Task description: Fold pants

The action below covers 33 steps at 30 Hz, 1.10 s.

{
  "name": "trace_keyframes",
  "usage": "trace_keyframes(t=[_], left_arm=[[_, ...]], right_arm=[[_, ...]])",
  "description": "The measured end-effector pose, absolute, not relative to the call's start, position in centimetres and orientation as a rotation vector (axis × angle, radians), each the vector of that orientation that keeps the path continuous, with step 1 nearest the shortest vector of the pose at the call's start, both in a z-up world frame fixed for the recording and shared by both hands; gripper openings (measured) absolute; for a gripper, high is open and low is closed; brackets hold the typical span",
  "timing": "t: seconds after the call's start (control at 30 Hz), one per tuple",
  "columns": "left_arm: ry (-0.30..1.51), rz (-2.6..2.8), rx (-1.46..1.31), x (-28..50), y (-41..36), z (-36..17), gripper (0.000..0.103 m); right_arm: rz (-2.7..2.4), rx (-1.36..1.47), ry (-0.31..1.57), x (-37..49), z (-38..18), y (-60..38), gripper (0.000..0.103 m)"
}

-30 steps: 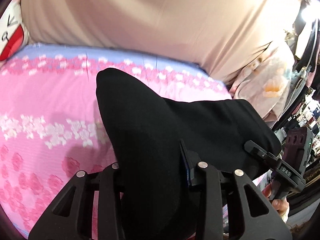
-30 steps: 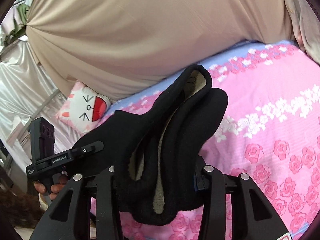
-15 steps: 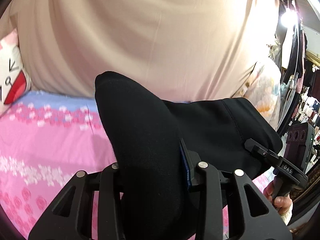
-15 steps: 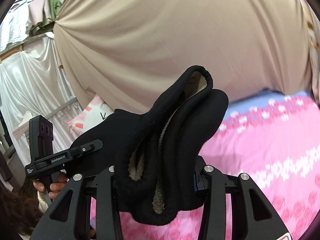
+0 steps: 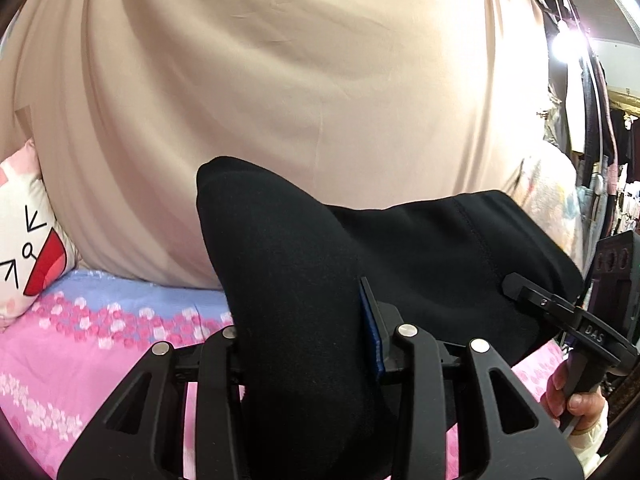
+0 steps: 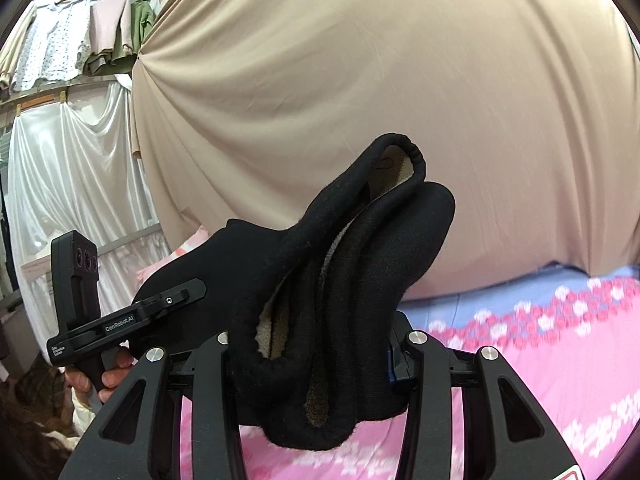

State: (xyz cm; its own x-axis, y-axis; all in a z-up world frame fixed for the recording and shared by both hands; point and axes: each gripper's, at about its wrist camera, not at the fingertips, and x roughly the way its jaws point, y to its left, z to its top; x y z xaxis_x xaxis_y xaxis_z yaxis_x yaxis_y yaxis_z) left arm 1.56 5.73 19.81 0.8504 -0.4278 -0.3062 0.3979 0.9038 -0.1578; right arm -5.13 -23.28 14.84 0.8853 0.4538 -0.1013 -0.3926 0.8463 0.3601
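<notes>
The left gripper (image 5: 308,344) has its jaws closed on a thick fold of the black pants (image 5: 420,264), and the cloth fills the whole gap between them. From these jaws the pants rise forward in a rounded hump and also stretch to the right, where the right gripper (image 5: 532,292) pinches the other end. In the right wrist view the right gripper (image 6: 316,344) also has its jaws closed on the pants (image 6: 360,264); here several layers are bunched together between the jaws, and a pale fleece lining (image 6: 266,332) shows inside the folds. A rolled hem or waistband stands up above and ahead of these jaws, and a lump of cloth hangs down below them. To the left of these jaws the pants run to the left gripper (image 6: 176,298), which a hand (image 6: 108,376) holds by the handle. The pants are held up in the air between the two grippers, above the bed (image 6: 560,360), which has a pink sheet with flowers and a blue band. Ahead of both jaws hangs a beige curtain (image 5: 300,80). A cushion (image 5: 24,248) with a cartoon face lies on the bed, far left of the left jaws. Behind the left gripper, in the right wrist view, there is a white drape (image 6: 64,168) and some hanging clothes (image 6: 80,36).
</notes>
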Motion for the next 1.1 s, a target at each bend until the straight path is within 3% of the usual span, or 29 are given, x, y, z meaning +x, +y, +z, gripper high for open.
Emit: trace_keyframes(t=[0.53,1.1], left_arm=[[0.400,-0.330,-0.071,14.1,1.8,14.5,0.036],[0.602,-0.278,-0.016,23.4,-1.3,2.8,0.036]], right_arm=[[0.385,0.384,0.256,7.6,11.3,-25.0,0.041],[0.326,0.496,0.511,18.3,-1.2,-26.9,0.041]])
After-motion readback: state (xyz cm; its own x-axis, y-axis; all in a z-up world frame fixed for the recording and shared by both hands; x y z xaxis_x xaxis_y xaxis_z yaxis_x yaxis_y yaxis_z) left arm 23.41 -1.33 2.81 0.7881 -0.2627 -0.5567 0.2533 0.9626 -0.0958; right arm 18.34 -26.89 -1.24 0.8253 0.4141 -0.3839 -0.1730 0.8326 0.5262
